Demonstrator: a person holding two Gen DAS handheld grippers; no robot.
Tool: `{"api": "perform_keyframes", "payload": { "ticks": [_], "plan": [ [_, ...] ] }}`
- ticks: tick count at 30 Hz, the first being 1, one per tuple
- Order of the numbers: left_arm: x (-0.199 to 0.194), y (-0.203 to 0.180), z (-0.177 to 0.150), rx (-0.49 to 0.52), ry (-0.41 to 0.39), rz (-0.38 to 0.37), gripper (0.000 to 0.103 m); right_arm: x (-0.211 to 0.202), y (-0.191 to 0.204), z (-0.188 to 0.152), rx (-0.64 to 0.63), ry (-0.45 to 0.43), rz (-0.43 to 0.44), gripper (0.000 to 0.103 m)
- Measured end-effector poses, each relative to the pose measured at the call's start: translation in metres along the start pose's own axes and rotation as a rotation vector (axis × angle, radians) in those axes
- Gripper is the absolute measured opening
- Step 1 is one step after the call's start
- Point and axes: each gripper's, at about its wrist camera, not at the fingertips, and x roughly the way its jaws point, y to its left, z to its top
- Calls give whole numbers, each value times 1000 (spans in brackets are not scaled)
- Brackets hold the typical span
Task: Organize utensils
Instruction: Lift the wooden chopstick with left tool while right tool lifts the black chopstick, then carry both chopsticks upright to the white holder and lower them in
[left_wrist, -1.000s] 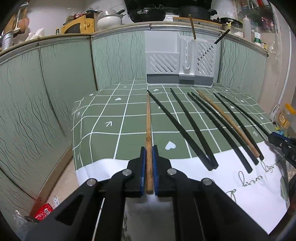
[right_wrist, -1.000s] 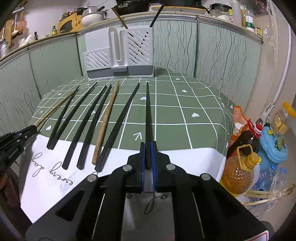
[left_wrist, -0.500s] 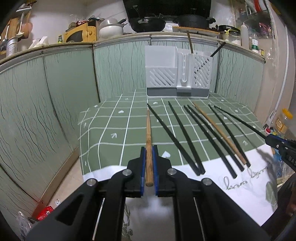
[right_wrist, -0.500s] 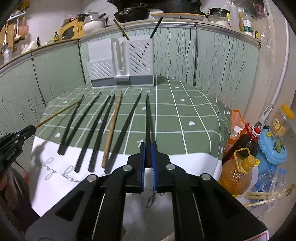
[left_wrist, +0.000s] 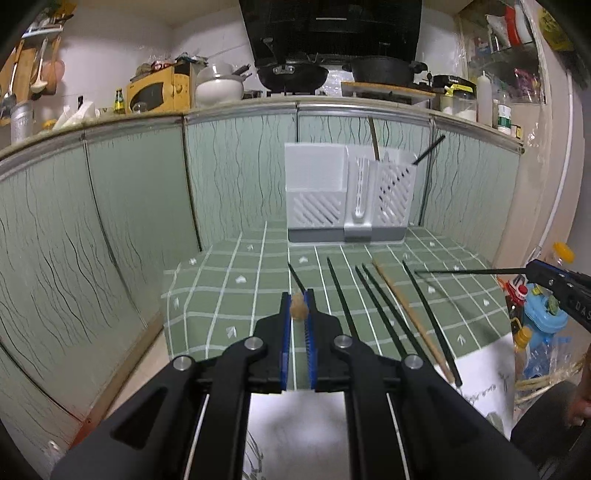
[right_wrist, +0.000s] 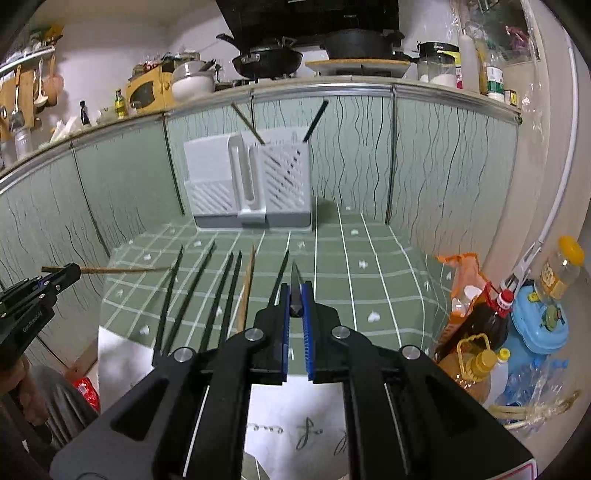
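Left wrist, right hand-held gripper (left_wrist: 532, 266) lettered "DAS"

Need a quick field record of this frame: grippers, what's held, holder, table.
left gripper: shut on brown wooden chopstick, clear of the table
right gripper: shut on black chopstick, clear of the table
white slotted utensil holder: far edge of table; one brown and one black stick inside
green checked tablecloth: five black chopsticks, one brown, side by side
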Motion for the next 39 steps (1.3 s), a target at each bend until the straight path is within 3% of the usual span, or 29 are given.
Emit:
{"api": "perform_keyframes", "payload": {
  "ticks": [15,29,39],
  "plan": [
    [-6,-3,74,6,-64,-14,7,-5,-3,73,12,-70,33,6],
    [5,-7,132,8,-75,-84,7,-6,-8,141,-7,-122,50,6],
    [11,-33,186,35,-108,-140,6,-7,-9,194,-24,-170,62,6]
  ]
}}
